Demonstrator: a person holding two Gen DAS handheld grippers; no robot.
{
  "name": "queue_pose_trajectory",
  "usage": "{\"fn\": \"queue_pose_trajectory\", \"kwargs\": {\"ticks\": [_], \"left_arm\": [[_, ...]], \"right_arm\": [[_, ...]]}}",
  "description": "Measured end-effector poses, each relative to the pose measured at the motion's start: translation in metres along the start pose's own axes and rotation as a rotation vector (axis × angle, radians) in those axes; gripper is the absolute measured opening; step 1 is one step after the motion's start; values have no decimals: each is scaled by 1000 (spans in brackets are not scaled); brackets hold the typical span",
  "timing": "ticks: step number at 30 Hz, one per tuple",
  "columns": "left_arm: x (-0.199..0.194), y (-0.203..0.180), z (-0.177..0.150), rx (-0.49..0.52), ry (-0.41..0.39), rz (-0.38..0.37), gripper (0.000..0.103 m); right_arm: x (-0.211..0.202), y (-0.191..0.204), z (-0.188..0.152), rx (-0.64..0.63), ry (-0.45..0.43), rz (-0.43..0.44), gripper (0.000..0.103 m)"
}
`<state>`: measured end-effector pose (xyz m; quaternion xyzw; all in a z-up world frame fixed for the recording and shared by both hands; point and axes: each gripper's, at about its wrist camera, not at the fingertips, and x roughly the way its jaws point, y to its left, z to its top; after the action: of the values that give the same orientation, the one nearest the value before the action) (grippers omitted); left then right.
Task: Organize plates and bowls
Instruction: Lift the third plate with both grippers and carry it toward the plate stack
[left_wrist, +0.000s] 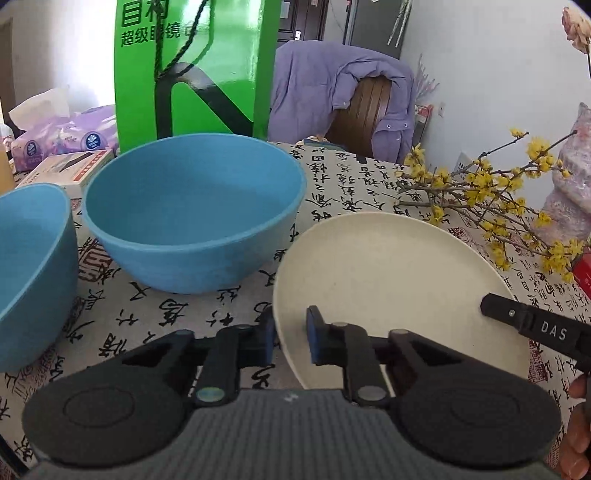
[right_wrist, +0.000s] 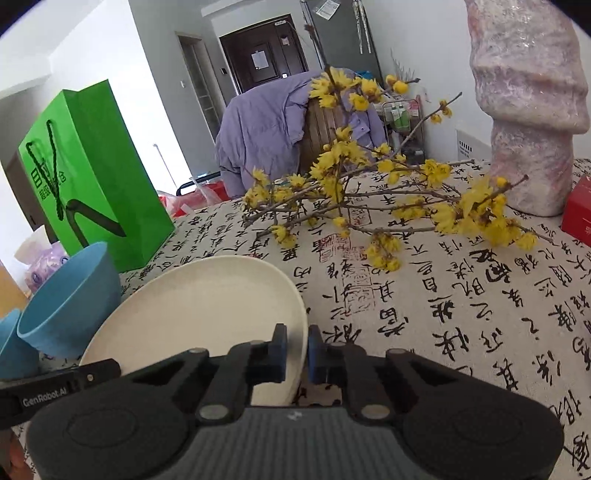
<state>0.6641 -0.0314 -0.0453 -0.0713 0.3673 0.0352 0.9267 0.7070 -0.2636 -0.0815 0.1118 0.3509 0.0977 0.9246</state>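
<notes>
A cream plate (left_wrist: 399, 291) is held tilted above the calligraphy tablecloth, gripped from both sides. My left gripper (left_wrist: 290, 338) is shut on its near left rim. My right gripper (right_wrist: 297, 350) is shut on its right rim; the plate shows there too (right_wrist: 199, 306). One finger of the right gripper (left_wrist: 532, 325) shows at the plate's right edge in the left wrist view. A blue bowl (left_wrist: 192, 210) stands upright to the plate's left, and a second blue bowl (left_wrist: 33, 273) stands at the far left. Both bowls appear in the right wrist view (right_wrist: 70, 299).
A branch of yellow flowers (right_wrist: 369, 199) lies on the cloth behind the plate. A green paper bag (left_wrist: 192, 70) stands behind the bowls. A wrapped pink bundle (right_wrist: 532, 103) and a red box (right_wrist: 578, 210) stand at the right. Tissue packs (left_wrist: 62, 136) and a chair with a purple coat (left_wrist: 343, 99) lie beyond.
</notes>
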Motion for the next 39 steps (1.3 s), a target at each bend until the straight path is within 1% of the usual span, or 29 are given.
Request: {"fn": "queue_pose_trajectory", "kwargs": {"ticks": [2, 6, 10, 13, 17, 21, 23, 27, 30, 34, 39], "left_arm": [[-6, 3, 0, -19, 10, -10, 10], [-28, 1, -8, -24, 7, -26, 10], [-62, -5, -24, -20, 6, -37, 10], [-93, -11, -42, -13, 11, -50, 9], [-143, -18, -75, 12, 12, -62, 10], [-195, -20, -119, 23, -38, -111, 9], [-218, -21, -144, 34, -58, -120, 9], [-257, -19, -192, 34, -74, -150, 9], [-278, -13, -219, 11, -67, -176, 9], [-297, -10, -238, 29, -74, -184, 9], [-304, -7, -246, 26, -79, -183, 9]], "right_arm": [[-5, 0, -3, -10, -5, -3, 10], [-27, -3, -14, 6, -9, 3, 10], [-64, 1, -28, -18, -21, -27, 10], [-97, -1, -42, 1, -9, -48, 10], [-149, -4, -66, 10, -15, -61, 10], [-208, -8, -101, 23, -36, -70, 10], [-238, -8, -122, 22, -53, -75, 10], [-288, -1, -166, -19, -86, -117, 11], [-321, 3, -197, -26, -105, -142, 11], [-351, 6, -228, -26, -110, -155, 11], [-365, 7, -244, -15, -111, -152, 11]]}}
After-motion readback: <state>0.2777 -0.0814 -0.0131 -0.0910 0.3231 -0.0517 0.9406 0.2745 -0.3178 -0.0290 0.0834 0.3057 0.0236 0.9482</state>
